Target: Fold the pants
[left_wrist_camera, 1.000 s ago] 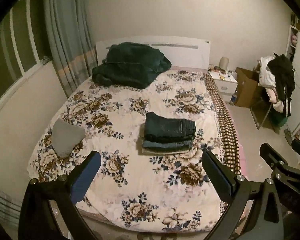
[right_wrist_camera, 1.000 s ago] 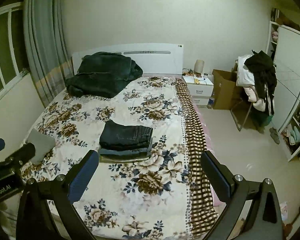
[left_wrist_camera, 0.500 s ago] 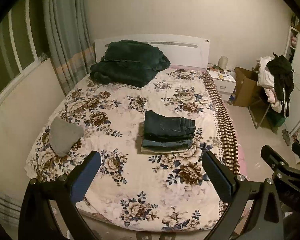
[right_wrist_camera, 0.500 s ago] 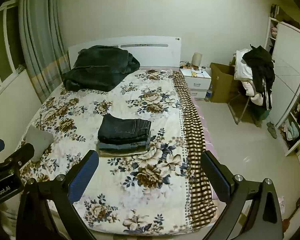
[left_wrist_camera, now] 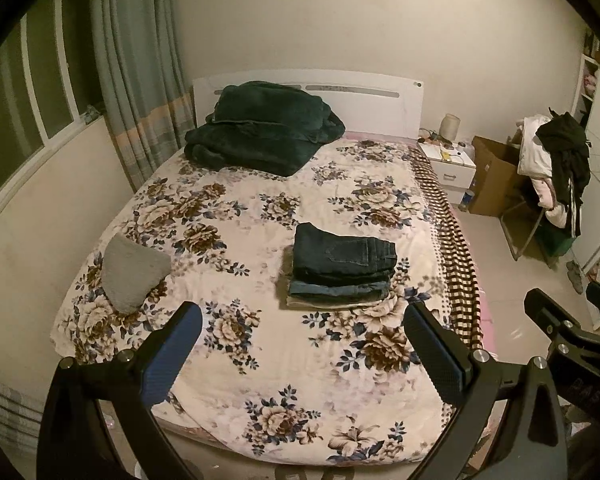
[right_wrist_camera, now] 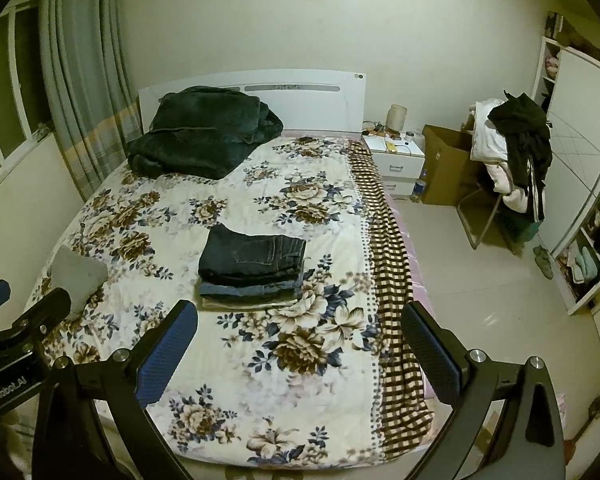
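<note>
A stack of folded pants (left_wrist_camera: pixel 340 268), dark jeans on top, lies in the middle of the floral bed (left_wrist_camera: pixel 240 380); it also shows in the right wrist view (right_wrist_camera: pixel 252 268). My left gripper (left_wrist_camera: pixel 300 352) is open and empty, held above the foot of the bed, well short of the stack. My right gripper (right_wrist_camera: pixel 300 352) is open and empty, also above the foot of the bed. Each gripper's frame shows at the edge of the other's view.
A dark green blanket (left_wrist_camera: pixel 260 136) is piled by the headboard. A grey pillow (left_wrist_camera: pixel 132 276) lies at the bed's left edge. A white nightstand (right_wrist_camera: pixel 396 160), a cardboard box (right_wrist_camera: pixel 444 164) and a chair with clothes (right_wrist_camera: pixel 512 156) stand on the right.
Both grippers have drawn back and risen slightly from the bed, so the stack looks a little farther away. Both stay open and empty.
</note>
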Tool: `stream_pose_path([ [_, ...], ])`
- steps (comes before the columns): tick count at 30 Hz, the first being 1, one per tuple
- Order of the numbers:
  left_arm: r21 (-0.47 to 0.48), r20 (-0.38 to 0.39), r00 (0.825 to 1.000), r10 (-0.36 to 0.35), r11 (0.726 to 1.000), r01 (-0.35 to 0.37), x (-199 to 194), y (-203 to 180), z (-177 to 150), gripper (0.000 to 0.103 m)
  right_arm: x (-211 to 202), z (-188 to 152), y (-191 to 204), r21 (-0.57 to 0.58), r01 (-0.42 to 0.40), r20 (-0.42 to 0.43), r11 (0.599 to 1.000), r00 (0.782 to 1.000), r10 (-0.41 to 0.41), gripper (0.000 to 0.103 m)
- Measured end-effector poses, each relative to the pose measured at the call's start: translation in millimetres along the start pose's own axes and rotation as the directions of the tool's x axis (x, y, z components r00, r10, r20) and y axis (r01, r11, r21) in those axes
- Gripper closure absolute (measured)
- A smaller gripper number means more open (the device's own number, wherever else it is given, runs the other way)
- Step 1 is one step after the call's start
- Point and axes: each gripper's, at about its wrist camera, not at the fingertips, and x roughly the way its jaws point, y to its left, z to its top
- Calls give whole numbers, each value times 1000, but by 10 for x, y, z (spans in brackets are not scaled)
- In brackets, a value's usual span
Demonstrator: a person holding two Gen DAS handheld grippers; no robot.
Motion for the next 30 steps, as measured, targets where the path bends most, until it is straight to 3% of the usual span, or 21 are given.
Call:
stream_pose_path([
  [30,9,14,1000,26,1000,-27,-28,66,25,0,-2,16,48,-10,-6,2,1000,1000,6,0],
])
